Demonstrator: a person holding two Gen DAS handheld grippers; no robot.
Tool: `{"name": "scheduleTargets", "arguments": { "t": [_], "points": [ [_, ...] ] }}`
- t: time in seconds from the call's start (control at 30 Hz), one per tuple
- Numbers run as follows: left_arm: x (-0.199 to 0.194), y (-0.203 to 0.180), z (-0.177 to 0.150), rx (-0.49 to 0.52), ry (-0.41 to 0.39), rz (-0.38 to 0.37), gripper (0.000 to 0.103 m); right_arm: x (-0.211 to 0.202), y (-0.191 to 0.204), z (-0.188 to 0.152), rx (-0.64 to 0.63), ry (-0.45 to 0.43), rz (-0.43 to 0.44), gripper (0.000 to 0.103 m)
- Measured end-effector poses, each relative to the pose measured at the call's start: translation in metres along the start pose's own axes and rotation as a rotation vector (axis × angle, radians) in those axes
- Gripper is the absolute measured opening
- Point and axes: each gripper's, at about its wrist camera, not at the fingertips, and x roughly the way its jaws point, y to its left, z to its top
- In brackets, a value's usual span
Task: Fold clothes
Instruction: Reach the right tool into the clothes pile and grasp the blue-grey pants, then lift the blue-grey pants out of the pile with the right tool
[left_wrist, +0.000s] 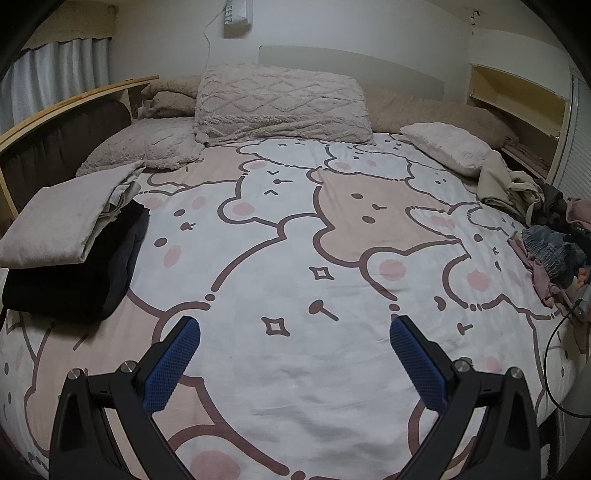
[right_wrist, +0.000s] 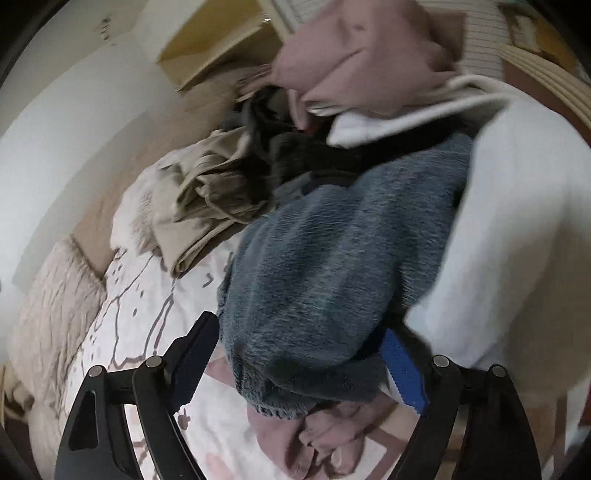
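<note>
Rightward of the bed's bare middle lies the unfolded heap, and we read the right gripper (right_wrist: 299, 365) as the nearer tool: its jaws stand apart with the blue-grey knitted sweater (right_wrist: 332, 258) bulging between them, its length running away from the fingers toward the pink garment (right_wrist: 362, 55) and beige trousers (right_wrist: 207, 206). Whether the pads yet pinch it we cannot tell. Our left gripper (left_wrist: 295, 354) hovers spread and empty over the bear-print bedsheet (left_wrist: 295, 229), the folded stack (left_wrist: 74, 240) to its left.
</note>
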Motion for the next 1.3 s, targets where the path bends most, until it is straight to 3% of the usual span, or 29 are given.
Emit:
{"name": "scheduleTargets", "arguments": {
  "t": [0.1, 0.13, 0.27, 0.37, 0.5, 0.63, 0.77, 0.93, 1.1, 1.2, 1.3],
  "points": [
    [0.004, 0.001, -0.001, -0.005, 0.012, -0.009, 0.103, 0.013, 0.004, 0.000, -0.043, 0.022, -0.041, 0.085],
    [0.004, 0.001, -0.001, -0.001, 0.015, -0.007, 0.103, 0.018, 0.008, 0.003, -0.070, 0.026, -0.043, 0.080],
    [0.005, 0.003, -0.001, -0.011, 0.013, -0.005, 0.103, 0.027, 0.014, 0.019, -0.129, 0.032, -0.010, 0.041],
    [0.008, 0.004, -0.001, -0.012, 0.024, -0.002, 0.103, 0.022, 0.011, 0.036, -0.112, 0.032, 0.085, 0.030],
    [0.011, -0.001, 0.001, -0.004, 0.027, 0.000, 0.103, 0.014, 0.007, 0.059, -0.090, 0.032, 0.210, 0.024],
    [0.010, -0.009, 0.005, 0.014, 0.017, -0.006, 0.103, -0.002, 0.028, 0.092, -0.109, -0.035, 0.242, 0.019],
    [0.007, -0.021, 0.009, 0.043, 0.008, -0.011, 0.103, -0.019, 0.063, 0.109, -0.236, -0.146, 0.184, 0.018],
    [0.002, -0.028, 0.019, 0.044, -0.012, -0.038, 0.103, -0.058, 0.111, 0.106, -0.406, -0.257, 0.277, 0.018],
    [-0.010, -0.025, 0.030, 0.005, -0.060, -0.075, 0.103, -0.155, 0.170, 0.093, -0.517, -0.375, 0.572, 0.017],
    [-0.027, -0.014, 0.032, -0.019, -0.113, -0.087, 0.103, -0.217, 0.202, 0.079, -0.554, -0.355, 0.791, 0.017],
    [-0.048, 0.002, 0.032, -0.038, -0.171, -0.074, 0.103, -0.271, 0.233, 0.052, -0.609, -0.281, 1.004, 0.017]
  ]
}}
